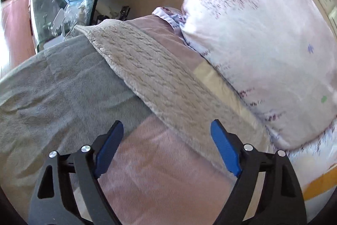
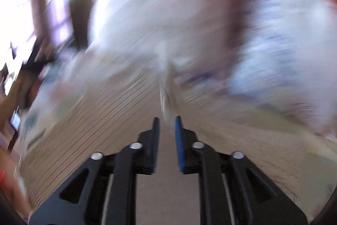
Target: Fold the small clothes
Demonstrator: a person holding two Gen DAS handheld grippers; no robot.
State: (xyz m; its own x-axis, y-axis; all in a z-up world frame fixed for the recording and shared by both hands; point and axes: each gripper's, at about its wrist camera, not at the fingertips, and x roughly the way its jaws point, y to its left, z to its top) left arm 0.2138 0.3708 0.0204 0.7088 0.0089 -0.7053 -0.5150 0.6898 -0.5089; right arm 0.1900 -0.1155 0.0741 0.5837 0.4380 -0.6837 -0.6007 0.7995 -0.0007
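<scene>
On the bed (image 1: 52, 81), the left hand-held gripper (image 1: 167, 130) hangs spread and empty above the pinkish cloth (image 1: 160, 172). Right hand-held gripper (image 2: 167, 121) pinches a striped cloth fold (image 2: 163, 96); best carry that edge across evenly, keeping it taut.

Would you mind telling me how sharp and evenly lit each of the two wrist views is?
Left wrist view: mostly sharp, mild smear on the floral pillow; the knitted blanket reads clearly, and the window at the upper left is blown out. Right wrist view: heavy motion blur everywhere beyond the right gripper, whose fingers stay crisp; the left edge is overexposed.
</scene>
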